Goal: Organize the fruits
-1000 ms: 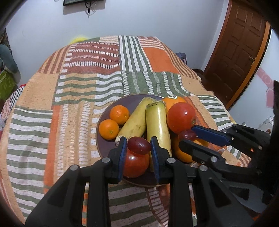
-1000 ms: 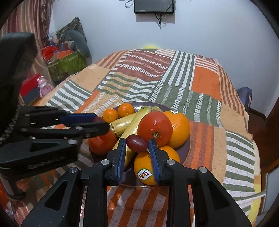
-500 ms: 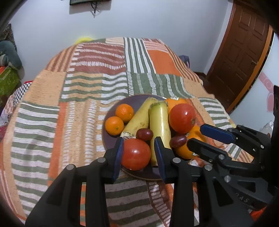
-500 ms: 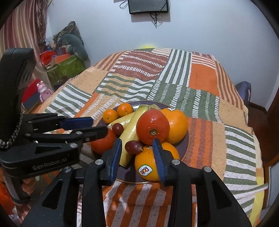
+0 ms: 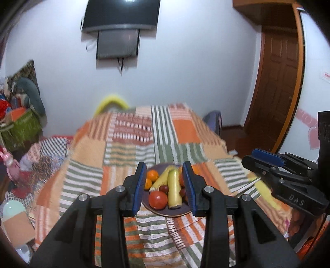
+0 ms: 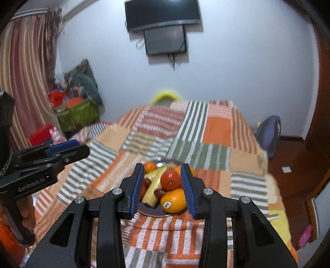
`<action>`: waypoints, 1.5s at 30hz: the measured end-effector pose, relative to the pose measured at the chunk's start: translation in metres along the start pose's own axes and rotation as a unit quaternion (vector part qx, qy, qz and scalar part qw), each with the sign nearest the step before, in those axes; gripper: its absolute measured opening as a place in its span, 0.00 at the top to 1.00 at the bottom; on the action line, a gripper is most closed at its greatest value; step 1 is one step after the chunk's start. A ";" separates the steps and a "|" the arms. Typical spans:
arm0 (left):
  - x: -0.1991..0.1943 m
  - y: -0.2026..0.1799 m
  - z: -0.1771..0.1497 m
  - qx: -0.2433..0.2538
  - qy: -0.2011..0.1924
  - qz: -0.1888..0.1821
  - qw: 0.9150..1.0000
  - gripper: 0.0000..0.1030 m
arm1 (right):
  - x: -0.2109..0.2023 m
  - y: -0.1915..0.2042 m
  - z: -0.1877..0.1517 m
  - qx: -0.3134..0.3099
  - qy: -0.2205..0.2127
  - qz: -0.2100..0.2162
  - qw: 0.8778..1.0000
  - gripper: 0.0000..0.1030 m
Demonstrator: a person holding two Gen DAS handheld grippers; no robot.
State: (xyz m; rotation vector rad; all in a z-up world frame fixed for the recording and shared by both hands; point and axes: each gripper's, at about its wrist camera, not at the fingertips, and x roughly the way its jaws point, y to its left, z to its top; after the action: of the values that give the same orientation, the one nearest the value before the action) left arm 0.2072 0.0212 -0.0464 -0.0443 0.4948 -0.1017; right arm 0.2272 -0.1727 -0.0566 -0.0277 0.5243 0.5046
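- Both views are motion-blurred, so the bedspread (image 5: 127, 148) pattern smears and small fruit is hard to make out.
- The purple plate (image 5: 165, 211) of fruit sits on the near part of the bed; in each wrist view the gripper's own fingers cover its left and right edges.
- Left gripper (image 5: 164, 185): jaws spread wide, nothing between them, held above and apart from the plate.
- Right gripper (image 6: 162, 188): jaws likewise wide apart and empty, also clear of the fruit.
- On the plate: a tomato (image 5: 158, 200) at the front left, two bananas (image 5: 174, 190) lying lengthwise, small mandarins (image 5: 152, 175) at the back left, a dark grape (image 5: 164, 188) between tomato and bananas.
- From the right wrist a second tomato (image 6: 170, 179) rests on top of the pile, a stickered orange (image 6: 173, 201) in front of it, another grape (image 6: 158, 192) just beside the orange.
- Around: a wall-mounted TV (image 6: 163, 15), a brown door (image 5: 276, 82), a striped curtain (image 6: 24, 72), a cluttered green basket (image 6: 77, 115), a yellow curved object (image 6: 166, 94) beyond the bed's far edge, mostly hidden.
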 end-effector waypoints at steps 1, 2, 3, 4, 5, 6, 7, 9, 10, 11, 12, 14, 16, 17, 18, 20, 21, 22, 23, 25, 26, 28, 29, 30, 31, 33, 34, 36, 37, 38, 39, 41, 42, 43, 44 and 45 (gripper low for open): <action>-0.011 -0.003 0.002 0.002 -0.010 0.001 1.000 0.65 | -0.009 0.002 0.002 0.000 -0.009 -0.001 1.000 0.67; -0.021 -0.007 0.003 0.005 -0.019 0.003 1.000 0.65 | -0.020 0.006 0.004 0.000 -0.021 0.000 1.000 0.67; -0.035 -0.011 0.004 0.007 -0.031 0.003 0.999 0.65 | -0.030 0.008 0.006 0.000 -0.032 0.002 0.999 0.67; -0.044 -0.014 0.005 0.007 -0.038 0.002 0.999 0.66 | -0.041 0.012 0.008 0.000 -0.044 0.005 0.999 0.67; -0.056 -0.017 0.006 0.007 -0.047 0.000 0.999 0.66 | -0.050 0.015 0.009 -0.001 -0.053 0.005 0.999 0.67; -0.063 -0.019 0.006 0.007 -0.053 0.000 0.999 0.65 | -0.060 0.019 0.009 -0.003 -0.064 0.006 0.998 0.67; -0.074 -0.022 0.005 0.007 -0.062 0.000 0.998 0.65 | -0.071 0.023 0.010 -0.006 -0.076 0.007 0.997 0.66; -0.095 -0.027 0.004 0.006 -0.080 0.001 0.997 0.60 | -0.090 0.031 0.009 -0.010 -0.098 0.005 0.995 0.61; -0.103 -0.028 0.003 0.007 -0.086 0.002 0.996 0.54 | -0.097 0.033 0.009 -0.012 -0.107 0.004 0.994 0.57; -0.111 -0.030 0.002 0.008 -0.094 0.004 0.996 0.51 | -0.102 0.036 0.008 -0.014 -0.115 0.002 0.993 0.55; -0.119 -0.033 0.000 0.012 -0.102 0.006 0.995 0.49 | -0.107 0.039 0.008 -0.016 -0.123 0.001 0.992 0.53; -0.129 -0.038 -0.001 0.019 -0.113 0.015 0.993 0.39 | -0.114 0.044 0.006 -0.018 -0.134 -0.004 0.991 0.48; -0.138 -0.041 -0.003 0.023 -0.125 0.023 0.992 0.33 | -0.117 0.045 0.004 -0.016 -0.144 -0.012 0.989 0.36; -0.142 -0.042 -0.003 0.024 -0.129 0.026 0.991 0.32 | -0.118 0.046 0.003 -0.014 -0.149 -0.016 0.989 0.33; -0.145 -0.044 -0.004 0.026 -0.133 0.027 0.990 0.31 | -0.119 0.045 0.002 -0.013 -0.152 -0.019 0.988 0.29; -0.149 -0.046 -0.005 0.024 -0.135 0.026 0.990 0.24 | -0.119 0.046 0.001 -0.012 -0.154 -0.023 0.988 0.25; -0.150 -0.047 -0.006 0.023 -0.136 0.025 0.990 0.22 | -0.119 0.046 0.001 -0.011 -0.154 -0.026 0.988 0.21; -0.152 -0.047 -0.007 0.022 -0.138 0.025 0.990 0.20 | -0.120 0.047 0.000 -0.011 -0.156 -0.030 0.987 0.18; -0.152 -0.047 -0.008 0.021 -0.139 0.025 0.990 0.19 | -0.122 0.048 -0.001 -0.011 -0.158 -0.033 0.987 0.17; -0.154 -0.048 -0.008 0.020 -0.140 0.025 0.990 0.16 | -0.124 0.050 -0.002 -0.013 -0.159 -0.039 0.986 0.10; -0.155 -0.048 -0.009 0.019 -0.139 0.025 0.990 0.12 | -0.128 0.051 -0.004 -0.011 -0.161 -0.044 0.986 0.07; -0.157 -0.048 -0.010 0.015 -0.140 0.024 0.990 0.08 | -0.132 0.051 -0.008 -0.007 -0.169 -0.053 0.984 0.00; -0.158 -0.047 -0.010 0.014 -0.141 0.024 0.990 0.08 | -0.134 0.052 -0.009 -0.007 -0.170 -0.053 0.984 0.00; -0.158 -0.048 -0.010 0.014 -0.142 0.025 0.989 0.08 | -0.136 0.052 -0.010 -0.007 -0.169 -0.052 0.984 0.00; -0.159 -0.048 -0.011 0.015 -0.143 0.026 0.989 0.07 | -0.138 0.052 -0.011 -0.005 -0.170 -0.051 0.984 0.00; -0.161 -0.050 -0.013 0.017 -0.144 0.027 0.989 0.05 | -0.139 0.052 -0.011 -0.004 -0.170 -0.051 0.984 0.00; -0.162 -0.050 -0.014 0.017 -0.145 0.028 0.989 0.03 | -0.139 0.051 -0.012 -0.004 -0.170 -0.051 0.984 0.00; -0.162 -0.050 -0.014 0.017 -0.146 0.028 0.989 0.03 | -0.139 0.051 -0.012 -0.003 -0.171 -0.051 0.984 0.00; -0.162 -0.050 -0.015 0.017 -0.146 0.028 0.989 0.02 | -0.139 0.051 -0.012 -0.003 -0.170 -0.051 0.984 0.00; -0.163 -0.050 -0.015 0.018 -0.146 0.028 0.989 0.02 | -0.138 0.051 -0.012 -0.003 -0.170 -0.051 0.984 0.00; -0.163 -0.050 -0.015 0.018 -0.146 0.029 0.989 0.02 | -0.138 0.051 -0.012 -0.003 -0.170 -0.051 0.984 0.00; -0.163 -0.051 -0.015 0.017 -0.147 0.031 0.988 0.00 | -0.139 0.051 -0.012 -0.004 -0.170 -0.053 0.984 0.00; -0.163 -0.051 -0.015 0.016 -0.147 0.031 0.989 0.00 | -0.139 0.051 -0.013 -0.004 -0.170 -0.053 0.984 0.00; -0.163 -0.051 -0.015 0.016 -0.146 0.031 0.989 0.00 | -0.139 0.051 -0.013 -0.003 -0.170 -0.052 0.984 0.00; -0.163 -0.051 -0.014 0.015 -0.145 0.030 0.989 0.00 | -0.139 0.051 -0.013 -0.003 -0.169 -0.052 0.984 0.00; -0.162 -0.050 -0.014 0.014 -0.144 0.030 0.989 0.00 | -0.140 0.052 -0.015 -0.003 -0.169 -0.052 0.984 0.00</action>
State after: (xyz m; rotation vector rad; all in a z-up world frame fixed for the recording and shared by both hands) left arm 0.0542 -0.0116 0.0210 -0.0166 0.2058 -0.0419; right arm 0.0916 -0.1930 0.0037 0.0254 0.1875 0.3986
